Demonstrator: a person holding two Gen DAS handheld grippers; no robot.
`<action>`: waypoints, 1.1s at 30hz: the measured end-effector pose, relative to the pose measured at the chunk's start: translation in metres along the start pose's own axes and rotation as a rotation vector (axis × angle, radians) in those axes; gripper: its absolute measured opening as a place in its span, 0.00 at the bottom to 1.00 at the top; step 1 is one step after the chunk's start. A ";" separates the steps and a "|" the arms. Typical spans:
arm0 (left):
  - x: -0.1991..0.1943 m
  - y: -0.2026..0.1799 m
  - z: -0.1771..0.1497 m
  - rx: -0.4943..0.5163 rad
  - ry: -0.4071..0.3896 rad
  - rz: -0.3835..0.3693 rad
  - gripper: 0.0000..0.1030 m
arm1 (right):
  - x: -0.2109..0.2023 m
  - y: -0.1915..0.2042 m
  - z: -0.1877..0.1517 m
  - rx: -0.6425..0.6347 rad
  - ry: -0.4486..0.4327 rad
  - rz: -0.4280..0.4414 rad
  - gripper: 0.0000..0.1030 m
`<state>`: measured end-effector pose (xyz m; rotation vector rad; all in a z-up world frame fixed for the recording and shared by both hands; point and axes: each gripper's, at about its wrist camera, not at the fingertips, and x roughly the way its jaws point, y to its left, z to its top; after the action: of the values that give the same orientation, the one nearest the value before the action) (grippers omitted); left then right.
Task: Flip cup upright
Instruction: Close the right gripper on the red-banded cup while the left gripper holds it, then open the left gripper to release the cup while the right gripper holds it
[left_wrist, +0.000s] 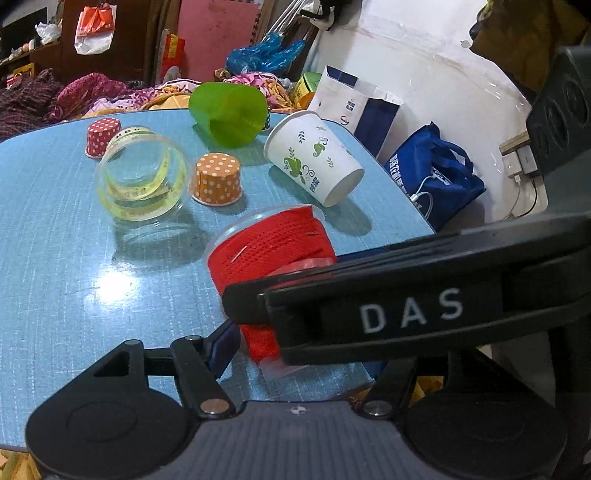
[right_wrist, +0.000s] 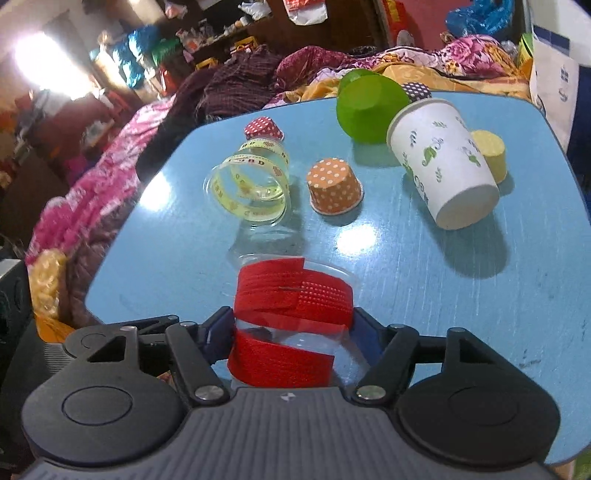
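Observation:
A clear plastic cup wrapped in red ribbon (right_wrist: 291, 325) lies on its side at the near edge of the blue table (right_wrist: 424, 295). My right gripper (right_wrist: 293, 338) is shut on the red-ribbon cup, its blue pads on both sides. In the left wrist view the same cup (left_wrist: 266, 251) shows, with the right gripper's black finger marked DAS (left_wrist: 410, 310) across it. My left gripper (left_wrist: 255, 332) sits close at the cup with one blue pad (left_wrist: 221, 343) beside it; its other finger is hidden.
On the table lie a clear cup with yellow tape (right_wrist: 251, 188), a white paper cup with green prints (right_wrist: 443, 162) and a green cup (right_wrist: 365, 107), all on their sides. Orange (right_wrist: 334, 186), red (right_wrist: 264, 127) and yellow (right_wrist: 489, 153) small cups stand upside down. Bags (left_wrist: 432, 177) stand beside the table.

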<state>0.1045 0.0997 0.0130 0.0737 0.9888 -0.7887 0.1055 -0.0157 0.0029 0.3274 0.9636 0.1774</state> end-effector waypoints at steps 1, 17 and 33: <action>0.000 -0.001 0.000 0.001 0.000 -0.001 0.67 | -0.001 0.002 0.000 -0.010 0.002 -0.005 0.67; -0.004 -0.011 -0.006 0.072 -0.028 0.002 0.64 | -0.012 0.006 -0.004 -0.055 -0.058 -0.012 0.64; -0.080 0.039 -0.041 0.058 -0.203 0.007 0.68 | -0.026 0.010 -0.027 -0.176 -0.392 -0.074 0.64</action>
<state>0.0750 0.1891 0.0404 0.0463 0.7728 -0.8017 0.0688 -0.0090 0.0127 0.1551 0.5665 0.1232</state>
